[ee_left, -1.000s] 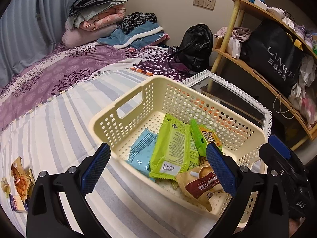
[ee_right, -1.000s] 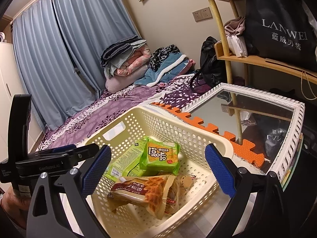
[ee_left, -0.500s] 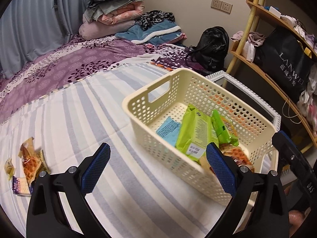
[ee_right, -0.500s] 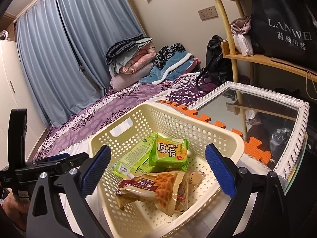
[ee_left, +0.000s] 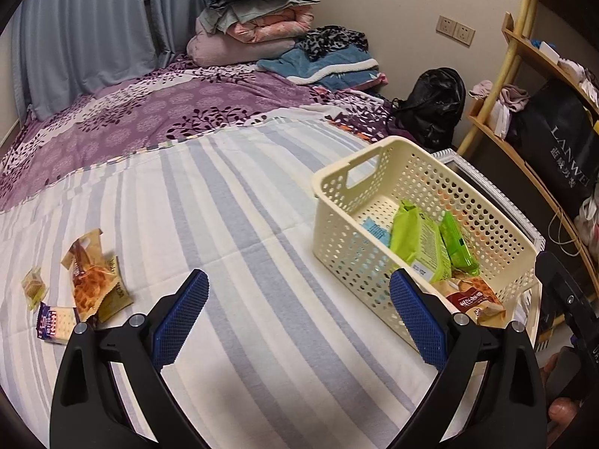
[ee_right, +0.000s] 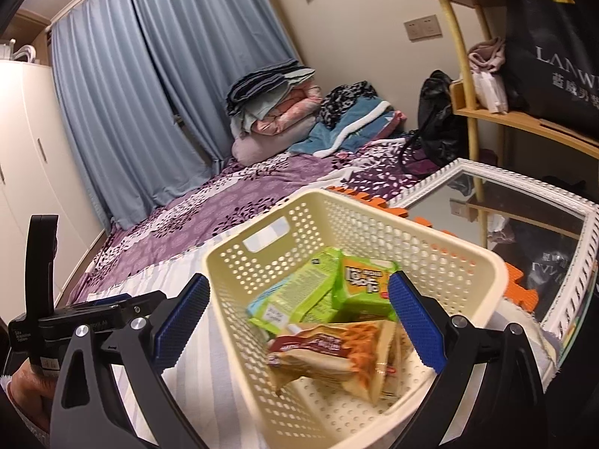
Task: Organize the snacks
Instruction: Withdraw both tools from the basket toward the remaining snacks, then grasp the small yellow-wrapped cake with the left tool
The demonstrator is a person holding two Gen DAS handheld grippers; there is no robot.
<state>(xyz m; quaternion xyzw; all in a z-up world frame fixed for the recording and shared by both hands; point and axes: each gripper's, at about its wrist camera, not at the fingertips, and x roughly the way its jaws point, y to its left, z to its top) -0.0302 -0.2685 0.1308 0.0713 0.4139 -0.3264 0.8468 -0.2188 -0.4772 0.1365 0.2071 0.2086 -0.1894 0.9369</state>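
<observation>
A cream perforated basket sits on the striped bedsheet and holds green snack packs, a pale blue pack and a brown waffle pack. Loose on the sheet at the far left lie a waffle snack, a small blue-white cracker pack and a tiny wrapped sweet. My left gripper hangs open above the bare sheet, between those snacks and the basket. My right gripper is open over the basket's near side, holding nothing.
A white-framed mirror lies right of the basket beside orange foam tiles. A wooden shelf with a black bag stands at right. Folded blankets and a black backpack sit at the bed's far end. A hand grips the left tool.
My left gripper has pulled back and swung left away from the basket, bringing the loose snacks at the left further into view. The right gripper has shifted slightly, staying open over the basket.
</observation>
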